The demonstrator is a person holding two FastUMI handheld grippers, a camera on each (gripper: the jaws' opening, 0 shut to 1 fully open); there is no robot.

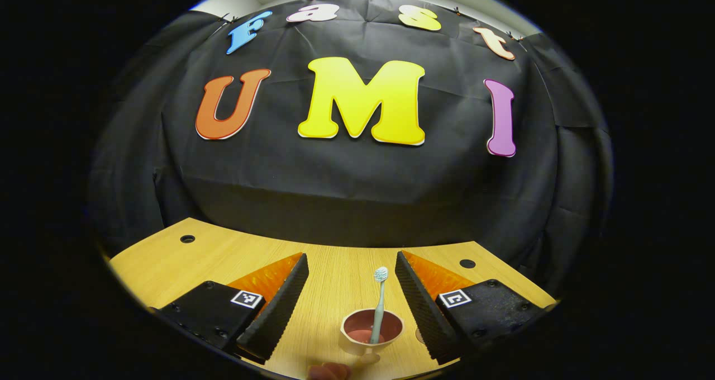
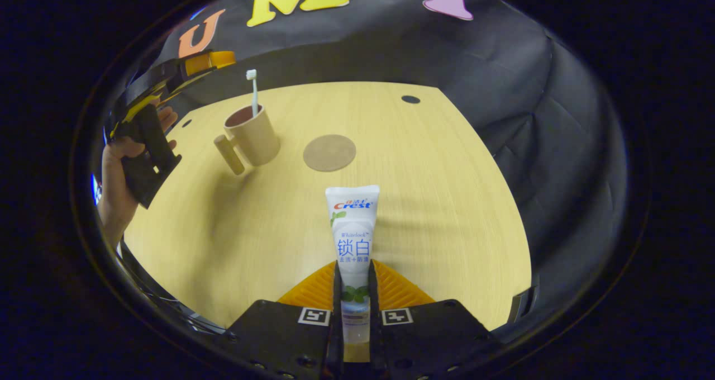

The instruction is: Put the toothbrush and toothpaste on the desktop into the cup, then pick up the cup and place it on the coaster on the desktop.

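toothbrush (image 1: 380, 304) stands in the cup (image 2: 251, 136), upper left of the right gripper view; cup sits on the desktop (image 2: 435, 201) just beside the coaster (image 2: 329, 152), not on it. right gripper (image 2: 355, 290) is clamped on the toothpaste (image 2: 353, 229) at bottom centre, tube marked "crest". left gripper (image 1: 352, 299) gapes wide, holding nothing, above the cup. judged left: toothpaste into cup, cup onto coaster.
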